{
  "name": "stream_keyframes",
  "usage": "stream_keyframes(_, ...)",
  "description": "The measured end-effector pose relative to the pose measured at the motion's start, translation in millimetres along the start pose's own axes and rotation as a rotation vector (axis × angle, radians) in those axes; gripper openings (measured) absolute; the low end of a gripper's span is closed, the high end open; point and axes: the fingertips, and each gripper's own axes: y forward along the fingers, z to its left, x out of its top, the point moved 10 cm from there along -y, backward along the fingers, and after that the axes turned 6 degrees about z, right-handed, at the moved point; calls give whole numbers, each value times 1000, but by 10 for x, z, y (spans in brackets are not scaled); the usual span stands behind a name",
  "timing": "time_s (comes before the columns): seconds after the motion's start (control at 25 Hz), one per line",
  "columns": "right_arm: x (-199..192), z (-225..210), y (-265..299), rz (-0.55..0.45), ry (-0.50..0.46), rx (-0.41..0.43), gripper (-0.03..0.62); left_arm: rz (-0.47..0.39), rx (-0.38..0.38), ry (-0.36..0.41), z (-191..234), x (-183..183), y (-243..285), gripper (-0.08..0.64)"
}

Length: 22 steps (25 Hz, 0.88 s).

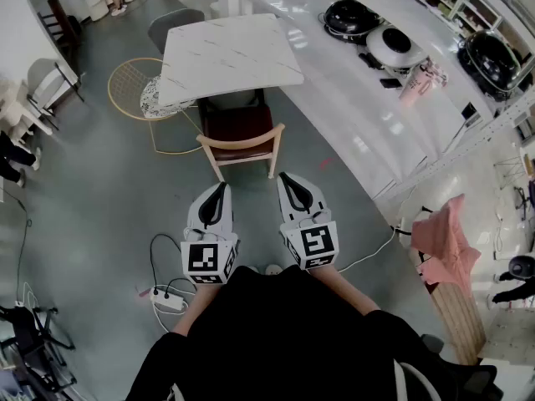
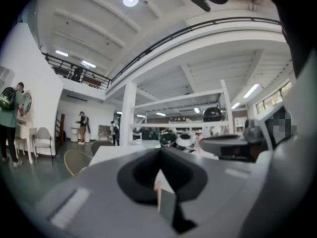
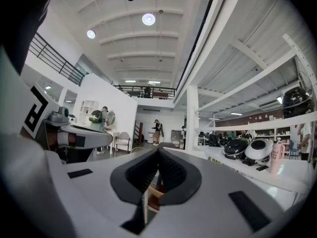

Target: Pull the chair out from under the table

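wooden chair, back rail toward me

the wood-framed chair (image 1: 240,136) sits partly under the white marble table (image 1: 230,57), facing away from me, its back rail running crosswise. it stands just ahead of my left gripper (image 1: 220,189) and right gripper (image 1: 288,179), both closed, empty, not touching it.

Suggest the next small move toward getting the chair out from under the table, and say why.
Probably open the right gripper and reach it forward to the top rail of the chair. It and the left gripper are both shut on nothing and hang short of the chair, whose seat sits partly under the table.
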Motion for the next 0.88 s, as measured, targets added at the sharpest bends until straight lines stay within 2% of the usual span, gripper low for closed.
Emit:
stream_keyframes(0.56,-101,155,134,7,32,-40,21,6,-44,0,283,-130,68,6)
stream_keyframes(0.88,-236,-151,605,32,-8,-24,23,21,-46,10,534,-243,551,6)
